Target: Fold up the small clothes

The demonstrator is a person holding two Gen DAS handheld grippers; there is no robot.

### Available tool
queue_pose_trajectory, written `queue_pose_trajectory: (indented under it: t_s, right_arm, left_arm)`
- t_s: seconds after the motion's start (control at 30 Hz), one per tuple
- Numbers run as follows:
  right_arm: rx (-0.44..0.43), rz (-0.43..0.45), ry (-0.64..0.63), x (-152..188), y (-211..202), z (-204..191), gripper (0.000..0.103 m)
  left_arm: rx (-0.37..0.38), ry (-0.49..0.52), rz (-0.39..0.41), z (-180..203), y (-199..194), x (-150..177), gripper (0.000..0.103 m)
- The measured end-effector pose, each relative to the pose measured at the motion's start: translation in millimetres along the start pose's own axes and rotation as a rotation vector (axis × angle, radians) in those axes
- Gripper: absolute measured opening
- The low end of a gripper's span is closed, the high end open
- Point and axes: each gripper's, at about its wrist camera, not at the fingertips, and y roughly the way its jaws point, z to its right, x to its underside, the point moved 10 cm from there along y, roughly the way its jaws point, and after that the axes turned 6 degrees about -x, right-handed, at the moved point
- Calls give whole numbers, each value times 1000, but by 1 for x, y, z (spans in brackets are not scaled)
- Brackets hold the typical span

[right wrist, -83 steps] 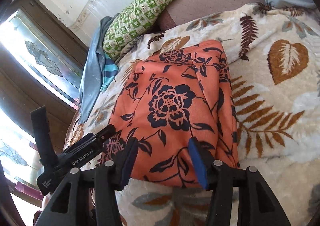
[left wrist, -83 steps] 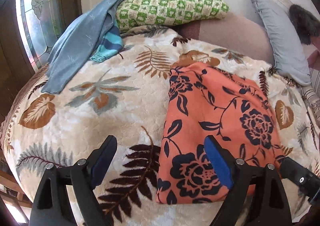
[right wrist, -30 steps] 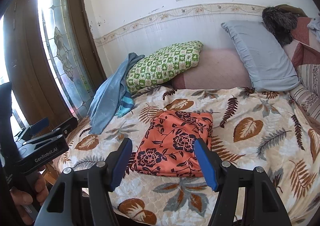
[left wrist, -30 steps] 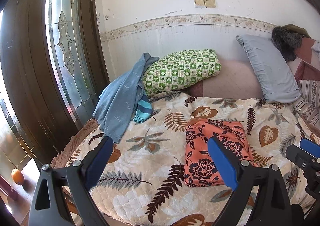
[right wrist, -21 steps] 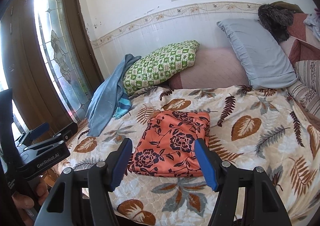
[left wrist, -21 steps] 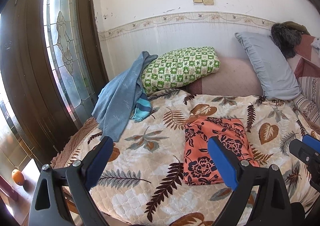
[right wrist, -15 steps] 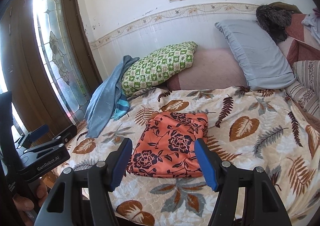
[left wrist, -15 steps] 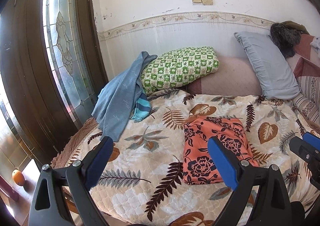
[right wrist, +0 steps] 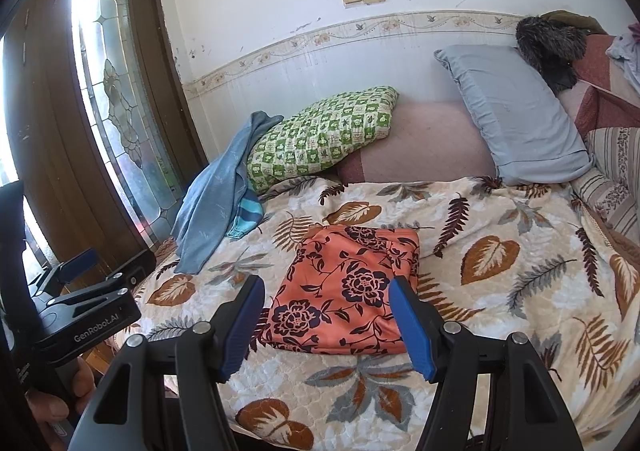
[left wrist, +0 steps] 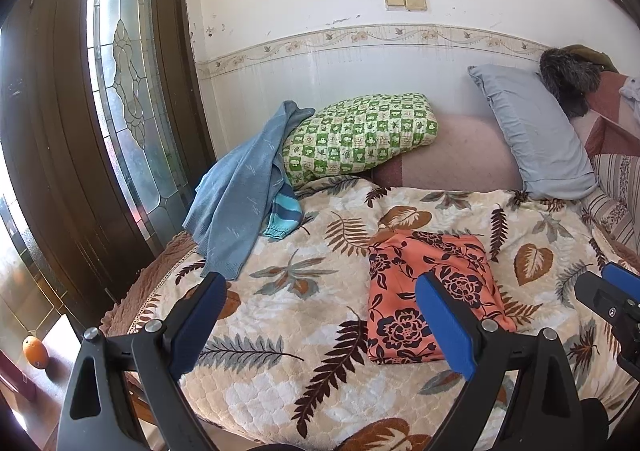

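An orange garment with dark flowers (left wrist: 432, 287) (right wrist: 348, 287) lies folded into a neat rectangle on the leaf-patterned bedspread (left wrist: 280, 291) (right wrist: 500, 263). My left gripper (left wrist: 320, 311) hangs open in front of the bed, well short of the garment, nothing between its blue pads. My right gripper (right wrist: 328, 315) is open too, held back from the bed's front edge with the folded garment beyond it. A blue sweater (left wrist: 240, 187) (right wrist: 212, 195) with a striped cuff lies crumpled at the bed's back left, against a green checked pillow (left wrist: 356, 135) (right wrist: 320, 135).
A grey-blue pillow (left wrist: 536, 135) (right wrist: 516, 111) leans at the back right, with a dark furry thing (right wrist: 548, 47) above it. A dark wooden door with glass panes (left wrist: 120, 91) stands on the left. A hand (right wrist: 60, 407) holds the left gripper's body in the right wrist view.
Since nearly three seconds ago both grippers have pulled back and up from the folded orange garment. Over the last second the views barely shift and the garment lies still.
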Motion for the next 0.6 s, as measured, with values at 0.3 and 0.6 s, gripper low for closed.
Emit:
queue_pose_trajectory:
  t_s: [0.3,0.6]
  right_arm:
    - [-14,-10,-8,1,5,-2,68]
    - [-28,-5,-29,0,3,-7,68]
  left_arm:
    - [-5,-5,0,-1,3,0,95]
    - [22,-7,12,2,-4,-3,95]
